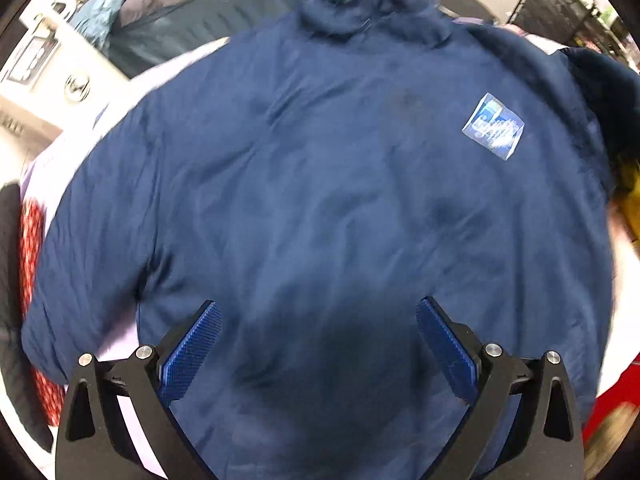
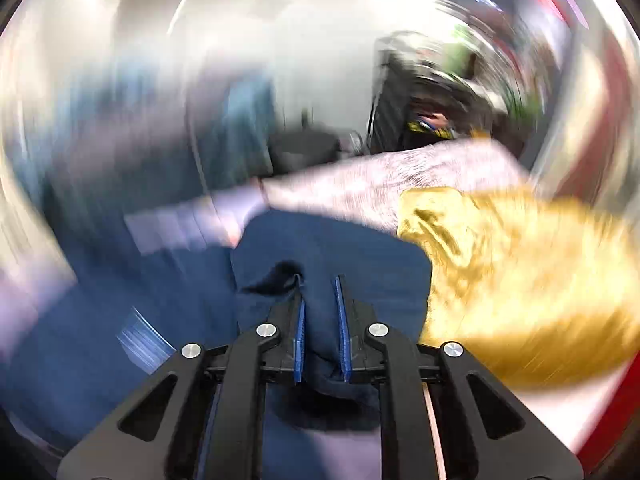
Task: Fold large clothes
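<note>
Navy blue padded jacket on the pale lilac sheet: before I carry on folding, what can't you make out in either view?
- Navy blue padded jacket: in the left wrist view its hem is cut off by the bottom edge.
- White-and-blue chest patch: wording too blurred to read.
- Right claw: shut on a fold of the jacket; which part is unclear.
- Shiny gold cloth: motion blur smears it.
- Room behind: smeared in the right wrist view.

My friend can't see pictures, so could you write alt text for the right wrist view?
Two black fingers with blue pads pinch a fold of dark navy fabric jacket. A shiny mustard-yellow garment lies to the right; everything behind is motion-blurred.
</note>
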`<state>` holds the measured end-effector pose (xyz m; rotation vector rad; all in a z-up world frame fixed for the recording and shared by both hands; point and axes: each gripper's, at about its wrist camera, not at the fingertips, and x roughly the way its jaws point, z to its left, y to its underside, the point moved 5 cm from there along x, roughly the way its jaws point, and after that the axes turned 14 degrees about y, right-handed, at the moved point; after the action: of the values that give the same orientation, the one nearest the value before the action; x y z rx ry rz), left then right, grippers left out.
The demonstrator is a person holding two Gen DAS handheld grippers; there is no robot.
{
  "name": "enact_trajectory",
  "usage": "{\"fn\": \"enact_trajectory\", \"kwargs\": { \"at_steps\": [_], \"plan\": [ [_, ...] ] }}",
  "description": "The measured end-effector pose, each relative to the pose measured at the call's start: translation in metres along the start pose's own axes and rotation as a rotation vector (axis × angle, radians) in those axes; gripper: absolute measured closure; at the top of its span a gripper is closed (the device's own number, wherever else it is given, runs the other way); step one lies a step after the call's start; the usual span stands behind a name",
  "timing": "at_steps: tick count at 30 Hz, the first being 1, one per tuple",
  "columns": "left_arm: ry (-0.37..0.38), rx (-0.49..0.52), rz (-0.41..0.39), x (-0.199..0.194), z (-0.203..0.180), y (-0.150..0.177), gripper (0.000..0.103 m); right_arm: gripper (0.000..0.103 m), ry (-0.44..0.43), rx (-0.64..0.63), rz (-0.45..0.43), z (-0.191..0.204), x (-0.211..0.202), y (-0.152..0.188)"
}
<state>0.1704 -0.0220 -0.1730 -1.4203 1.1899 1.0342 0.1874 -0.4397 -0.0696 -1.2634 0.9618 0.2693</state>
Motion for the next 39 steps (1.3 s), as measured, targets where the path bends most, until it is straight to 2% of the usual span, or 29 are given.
{"fn": "enact_trajectory", "kwargs": {
  "at_steps": [2, 3, 5, 8, 9, 12, 14, 15, 16, 17, 18, 21, 25, 27, 28, 30, 33, 35, 37, 39],
  "plan": [
    [0.009, 0.041, -0.029, -0.005, -0.021, -0.020, 0.007, 0.089, -0.097, 0.291, -0.035, -0.056, -0.017, -0.012],
    [0.015, 0.073, -0.046, -0.008, -0.036, -0.036, 0.007, 0.089, -0.133, 0.457, -0.036, -0.097, -0.020, -0.011],
    [0.028, 0.132, -0.068, -0.012, -0.061, -0.053, 0.007, 0.089, -0.124, 0.641, -0.012, -0.152, -0.015, 0.004],
    [0.049, 0.213, -0.073, -0.013, -0.099, -0.058, 0.007, 0.089, -0.044, 0.852, 0.053, -0.236, 0.003, 0.050],
    [0.066, 0.246, -0.069, -0.012, -0.116, -0.056, 0.007, 0.089, -0.035, 0.931, 0.105, -0.264, 0.014, 0.073],
    [0.089, 0.315, -0.041, -0.003, -0.151, -0.049, 0.007, 0.088, -0.019, 1.049, 0.196, -0.305, 0.028, 0.114],
    [0.114, 0.351, -0.025, 0.000, -0.174, -0.038, 0.007, 0.086, 0.078, 1.015, 0.215, -0.319, 0.023, 0.125],
    [0.122, 0.363, -0.023, 0.000, -0.180, -0.036, 0.007, 0.071, 0.100, 1.005, 0.209, -0.323, 0.021, 0.126],
    [0.129, 0.377, -0.024, 0.001, -0.187, -0.031, 0.007, 0.039, 0.123, 0.987, 0.201, -0.326, 0.016, 0.128],
    [0.131, 0.390, -0.025, 0.000, -0.192, -0.028, 0.007, 0.028, 0.146, 0.966, 0.198, -0.327, 0.013, 0.129],
    [0.130, 0.404, -0.028, -0.001, -0.197, -0.023, 0.007, 0.027, 0.167, 0.935, 0.189, -0.329, 0.007, 0.129],
    [0.144, 0.409, -0.052, -0.009, -0.196, -0.014, 0.007, 0.027, 0.226, 0.766, 0.136, -0.323, -0.013, 0.123],
    [0.138, 0.328, -0.046, -0.014, -0.170, -0.005, 0.007, 0.027, 0.283, 0.425, 0.101, -0.286, -0.025, 0.120],
    [0.138, 0.264, -0.041, -0.016, -0.149, 0.000, 0.007, 0.027, 0.270, 0.293, 0.102, -0.259, -0.028, 0.128],
    [0.135, 0.241, -0.037, -0.016, -0.140, 0.002, 0.007, 0.027, 0.236, 0.265, 0.122, -0.247, -0.026, 0.132],
    [0.126, 0.195, -0.032, -0.018, -0.121, 0.008, 0.007, 0.027, 0.145, 0.353, 0.182, -0.240, -0.019, 0.149],
    [0.106, 0.172, -0.029, -0.021, -0.104, 0.016, 0.007, 0.029, 0.083, 0.495, 0.292, -0.237, -0.002, 0.165],
    [0.102, 0.167, -0.038, -0.024, -0.098, 0.019, 0.007, 0.034, 0.028, 0.536, 0.289, -0.232, -0.004, 0.162],
    [0.102, 0.164, -0.048, -0.028, -0.094, 0.023, 0.007, 0.042, 0.067, 0.503, 0.230, -0.229, -0.018, 0.152],
    [0.108, 0.161, -0.053, -0.029, -0.092, 0.025, 0.007, 0.046, 0.039, 0.499, 0.198, -0.224, -0.028, 0.145]
  ]
}}
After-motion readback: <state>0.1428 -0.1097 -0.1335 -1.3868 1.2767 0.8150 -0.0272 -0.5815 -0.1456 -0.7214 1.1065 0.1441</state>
